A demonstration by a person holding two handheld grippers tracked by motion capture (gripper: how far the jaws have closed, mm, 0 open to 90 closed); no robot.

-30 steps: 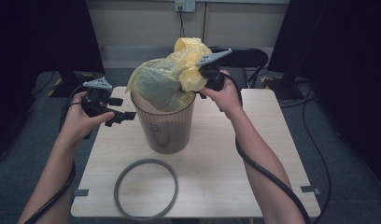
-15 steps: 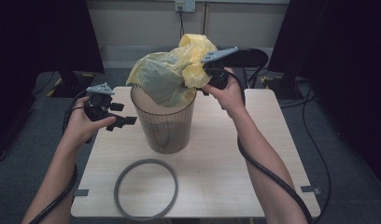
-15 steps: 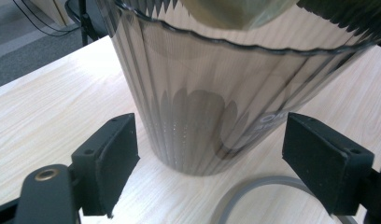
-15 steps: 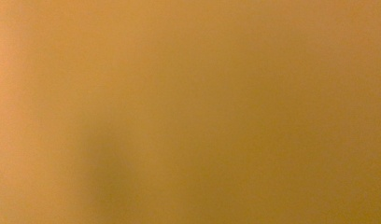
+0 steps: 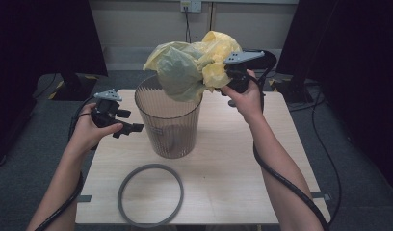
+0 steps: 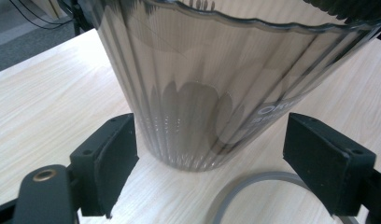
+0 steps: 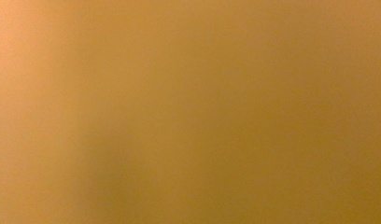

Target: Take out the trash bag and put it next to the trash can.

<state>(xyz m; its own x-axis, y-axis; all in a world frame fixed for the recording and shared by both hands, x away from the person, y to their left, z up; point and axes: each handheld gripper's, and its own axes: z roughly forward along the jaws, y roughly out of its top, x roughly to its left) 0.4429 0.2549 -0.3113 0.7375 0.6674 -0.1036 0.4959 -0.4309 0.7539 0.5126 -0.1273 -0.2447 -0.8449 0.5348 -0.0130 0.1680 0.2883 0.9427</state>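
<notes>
the right gripper (image 5: 222, 77) is holding a crumpled yellow bag (image 5: 192, 67) up over the rim of the ribbed translucent bin (image 5: 169, 126), its fingers pressed together and pinching the plastic, which is glowing orange right against that gripper's own camera. the left gripper (image 6: 209, 154) is sitting low by the bin's base with its fingers (image 6: 111, 156) spread wide on either side of it, not touching, while a grey ring (image 5: 150, 194) is lying flat on the table (image 5: 242, 168) near the bin.

Bag (image 5: 189, 67) above bin (image 5: 170, 125); ring (image 5: 150, 195) before it on table (image 5: 233, 163).
</notes>
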